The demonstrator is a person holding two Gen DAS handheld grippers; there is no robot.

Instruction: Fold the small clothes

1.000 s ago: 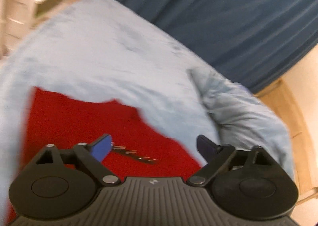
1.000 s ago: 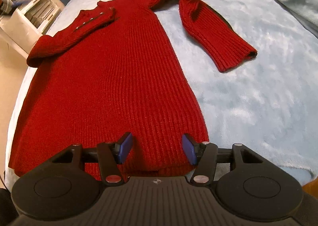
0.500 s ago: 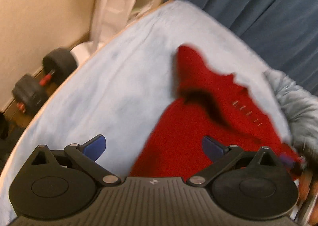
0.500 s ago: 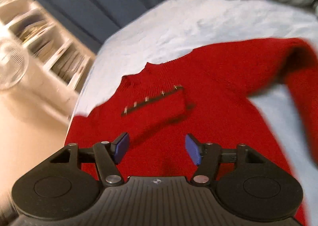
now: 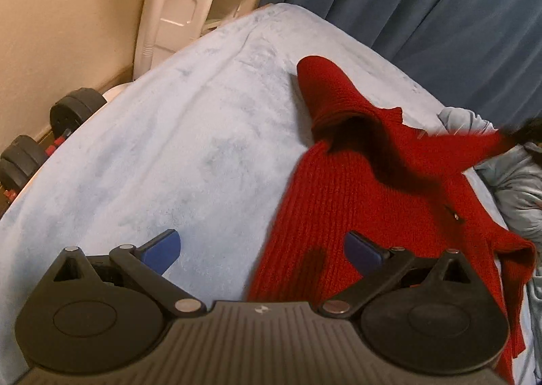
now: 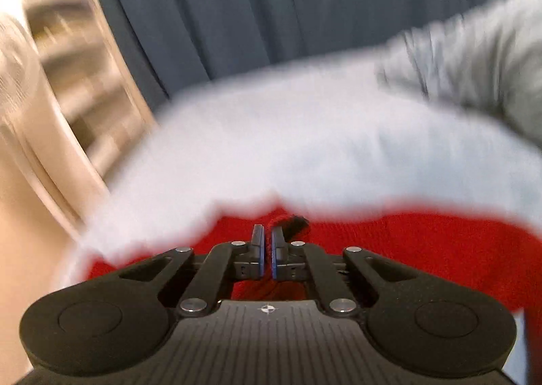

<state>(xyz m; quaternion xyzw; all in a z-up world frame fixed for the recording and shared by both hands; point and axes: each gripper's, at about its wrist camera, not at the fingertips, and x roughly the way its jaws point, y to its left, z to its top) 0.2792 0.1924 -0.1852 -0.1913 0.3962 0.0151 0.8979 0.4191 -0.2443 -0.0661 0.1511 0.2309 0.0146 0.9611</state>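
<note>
A red knitted sweater (image 5: 366,188) lies on the pale blue bed cover (image 5: 176,154). In the left wrist view one sleeve is folded near the collar and a part at the far right is lifted and stretched toward a dark blurred shape. My left gripper (image 5: 261,251) is open and empty, low over the sweater's left edge. In the blurred right wrist view my right gripper (image 6: 267,242) is shut on a pinch of the red sweater (image 6: 423,249), with red knit showing between the blue pads.
Black dumbbells (image 5: 50,134) lie on the floor left of the bed. A white shelf unit (image 5: 189,2) stands by the wall. A dark blue curtain (image 5: 423,12) hangs behind the bed. A crumpled grey-blue blanket (image 5: 515,188) lies at the right.
My right gripper has moved up the sweater from its hem to near the collar and shut on the knit. My left gripper has swung round to the sweater's left side, still open.
</note>
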